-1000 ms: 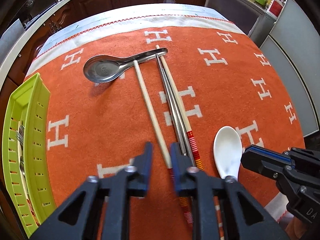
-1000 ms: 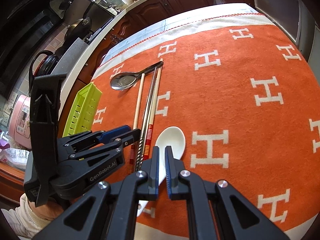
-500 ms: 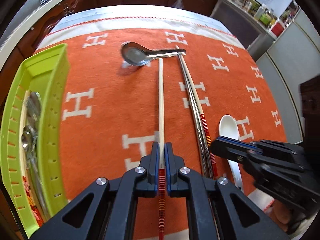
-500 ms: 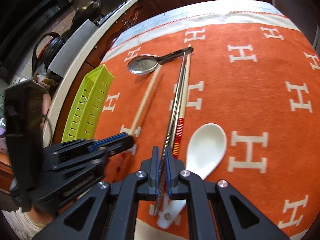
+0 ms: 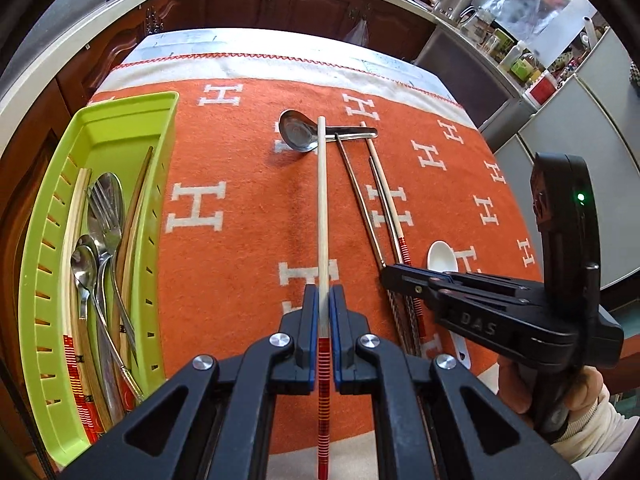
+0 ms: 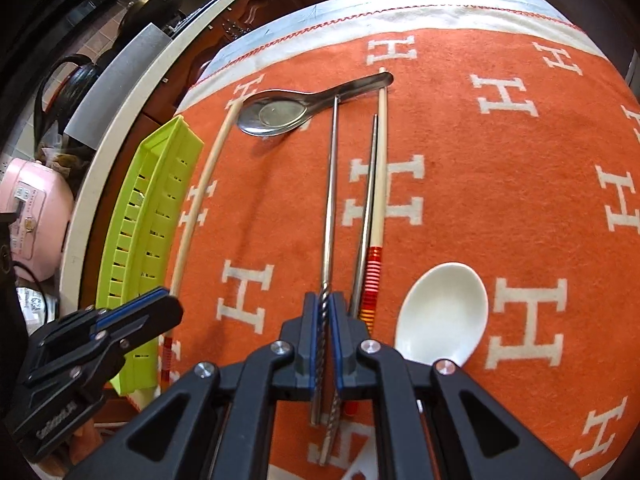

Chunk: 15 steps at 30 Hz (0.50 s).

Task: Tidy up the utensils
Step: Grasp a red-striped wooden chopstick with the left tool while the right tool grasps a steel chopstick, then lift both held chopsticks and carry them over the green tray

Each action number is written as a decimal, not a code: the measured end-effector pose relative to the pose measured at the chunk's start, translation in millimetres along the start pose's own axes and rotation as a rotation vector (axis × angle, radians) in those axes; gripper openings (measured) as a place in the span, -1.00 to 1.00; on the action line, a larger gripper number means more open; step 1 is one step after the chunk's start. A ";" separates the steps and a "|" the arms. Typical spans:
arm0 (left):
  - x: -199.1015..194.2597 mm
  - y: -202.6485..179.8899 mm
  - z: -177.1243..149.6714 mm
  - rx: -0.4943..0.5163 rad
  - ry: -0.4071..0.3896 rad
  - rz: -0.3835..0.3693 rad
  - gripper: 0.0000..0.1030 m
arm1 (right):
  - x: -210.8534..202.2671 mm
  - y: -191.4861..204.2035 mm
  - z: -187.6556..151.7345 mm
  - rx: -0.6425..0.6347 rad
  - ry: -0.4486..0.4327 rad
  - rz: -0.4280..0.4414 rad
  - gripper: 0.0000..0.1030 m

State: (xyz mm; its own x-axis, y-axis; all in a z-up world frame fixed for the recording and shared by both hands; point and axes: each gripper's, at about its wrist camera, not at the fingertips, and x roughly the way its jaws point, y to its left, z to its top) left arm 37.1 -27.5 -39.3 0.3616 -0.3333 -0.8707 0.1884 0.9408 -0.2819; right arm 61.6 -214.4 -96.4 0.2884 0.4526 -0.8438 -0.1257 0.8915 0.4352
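My left gripper [image 5: 324,300] is shut on a wooden chopstick [image 5: 322,200] with a red striped end, held above the orange cloth. My right gripper [image 6: 325,308] is shut on a metal chopstick [image 6: 330,200]. A second metal chopstick [image 6: 366,208] and a second wooden chopstick [image 6: 380,184] lie beside it on the cloth. A metal spoon [image 6: 288,114] lies at their far ends. A white ceramic spoon [image 6: 442,314] lies right of my right gripper. The green tray [image 5: 116,128] on the left holds several spoons, forks and chopsticks.
The orange cloth [image 6: 500,152] with white H marks covers the table. A pink rice cooker [image 6: 32,208] stands off the table's left side. Dark cabinets [image 5: 280,0] and a counter with jars run along the back.
Both grippers have lifted and drawn back with their chopsticks. The left one has swung its wooden chopstick left, so more of the green tray shows. The right one's metal chopstick has separated from its pair.
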 end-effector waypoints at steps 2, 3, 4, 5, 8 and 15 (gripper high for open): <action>-2.4 2.4 -0.7 -0.010 -0.007 -0.006 -0.94 | 1.2 3.9 1.3 -0.009 -0.001 -0.025 -0.86; -4.6 4.4 -1.1 -0.015 -0.011 -0.013 -0.94 | 1.9 6.3 2.5 -0.014 -0.003 -0.040 -0.86; -6.6 6.3 -1.5 -0.018 -0.015 -0.015 -0.94 | 2.6 8.5 3.2 -0.019 -0.005 -0.052 -0.86; -9.3 8.1 -2.1 -0.023 -0.021 -0.018 -0.94 | 3.4 11.0 3.9 -0.024 -0.008 -0.065 -0.86; -16.0 11.0 -3.9 -0.028 -0.032 -0.023 -0.94 | 5.8 20.0 4.1 -0.047 -0.018 -0.122 -0.86; -31.5 17.8 -6.0 -0.044 -0.066 -0.029 -0.94 | 8.9 25.7 6.0 -0.019 -0.006 -0.150 -0.89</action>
State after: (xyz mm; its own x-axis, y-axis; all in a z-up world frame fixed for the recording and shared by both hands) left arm 23.7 0.1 -19.3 0.4164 -0.3622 -0.8339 0.1596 0.9321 -0.3252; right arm 66.6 -187.5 -90.9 0.3112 0.3141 -0.8969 -0.0988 0.9494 0.2982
